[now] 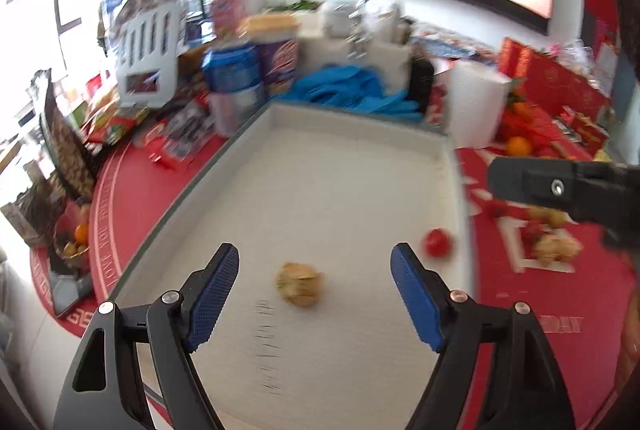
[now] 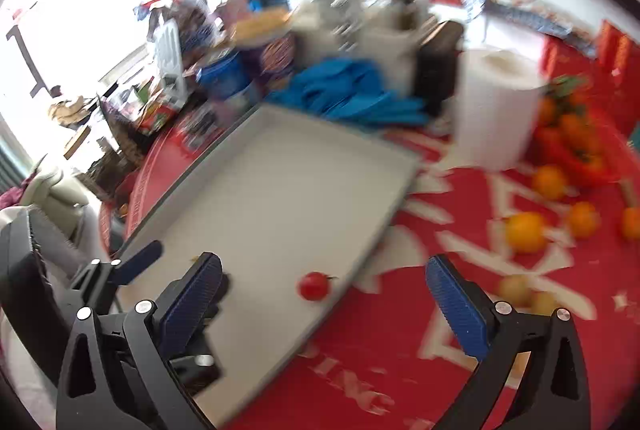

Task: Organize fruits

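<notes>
A white tray (image 1: 340, 166) lies on a red tablecloth. In it sit a papery tan husk fruit (image 1: 299, 284) and a small red tomato (image 1: 438, 242) near the right rim. My left gripper (image 1: 316, 294) is open and empty, its blue pads either side of the husk fruit, just above it. My right gripper (image 2: 324, 306) is open and empty, over the tray's right rim (image 2: 372, 242), with the tomato (image 2: 314, 285) between its fingers and ahead. The right gripper's body shows in the left wrist view (image 1: 560, 190). Several oranges (image 2: 526, 232) and yellowish fruits (image 2: 516, 290) lie on the cloth at right.
A paper towel roll (image 2: 496, 110) stands behind the tray's far right corner. Blue gloves (image 1: 352, 94), jars (image 1: 236, 86) and snack packets (image 1: 176, 138) crowd the far and left sides. More husk fruits (image 1: 556, 248) lie right of the tray. A basket of fruit (image 1: 74, 242) sits far left.
</notes>
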Demonstrator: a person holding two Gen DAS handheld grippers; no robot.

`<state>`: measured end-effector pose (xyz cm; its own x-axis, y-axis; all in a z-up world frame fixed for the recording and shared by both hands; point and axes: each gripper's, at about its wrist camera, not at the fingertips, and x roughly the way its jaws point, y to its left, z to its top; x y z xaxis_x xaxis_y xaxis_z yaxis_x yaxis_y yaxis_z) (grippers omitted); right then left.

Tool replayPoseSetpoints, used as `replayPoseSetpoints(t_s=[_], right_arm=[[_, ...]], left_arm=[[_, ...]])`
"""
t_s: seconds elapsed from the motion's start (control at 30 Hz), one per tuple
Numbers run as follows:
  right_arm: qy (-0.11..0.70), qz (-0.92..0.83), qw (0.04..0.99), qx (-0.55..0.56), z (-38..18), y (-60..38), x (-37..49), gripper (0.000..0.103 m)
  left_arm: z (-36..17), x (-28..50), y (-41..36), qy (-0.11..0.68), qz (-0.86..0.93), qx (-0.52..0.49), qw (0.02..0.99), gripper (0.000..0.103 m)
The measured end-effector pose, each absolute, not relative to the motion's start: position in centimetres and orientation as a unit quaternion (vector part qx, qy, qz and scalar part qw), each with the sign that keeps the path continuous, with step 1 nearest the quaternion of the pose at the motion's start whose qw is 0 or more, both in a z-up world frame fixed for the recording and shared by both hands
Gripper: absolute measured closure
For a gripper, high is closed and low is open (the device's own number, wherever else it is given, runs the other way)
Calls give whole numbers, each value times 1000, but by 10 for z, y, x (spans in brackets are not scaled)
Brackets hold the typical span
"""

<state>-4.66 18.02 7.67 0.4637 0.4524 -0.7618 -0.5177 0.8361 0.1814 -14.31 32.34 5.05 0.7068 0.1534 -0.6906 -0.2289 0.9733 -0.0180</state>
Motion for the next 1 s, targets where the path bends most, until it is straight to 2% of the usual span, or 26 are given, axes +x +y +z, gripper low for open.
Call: replayPoseSetpoints(t_s=[0.2,0.4,0.77,1.0], right_arm=[[433,102,895,-35,65,67,-39,0],[466,19,883,-48,17,1,-29,0],[459,5,888,-8,-3,-4,6,0],[459,5,888,-8,-2,-1,9,0]], left_arm=[[66,-153,255,361,-5,-30,932,21],[38,-150,187,397,-33,4,917,21],[10,-123,173,439,10,-8,899,20],[10,-119,174,443,11,-11,897,13]])
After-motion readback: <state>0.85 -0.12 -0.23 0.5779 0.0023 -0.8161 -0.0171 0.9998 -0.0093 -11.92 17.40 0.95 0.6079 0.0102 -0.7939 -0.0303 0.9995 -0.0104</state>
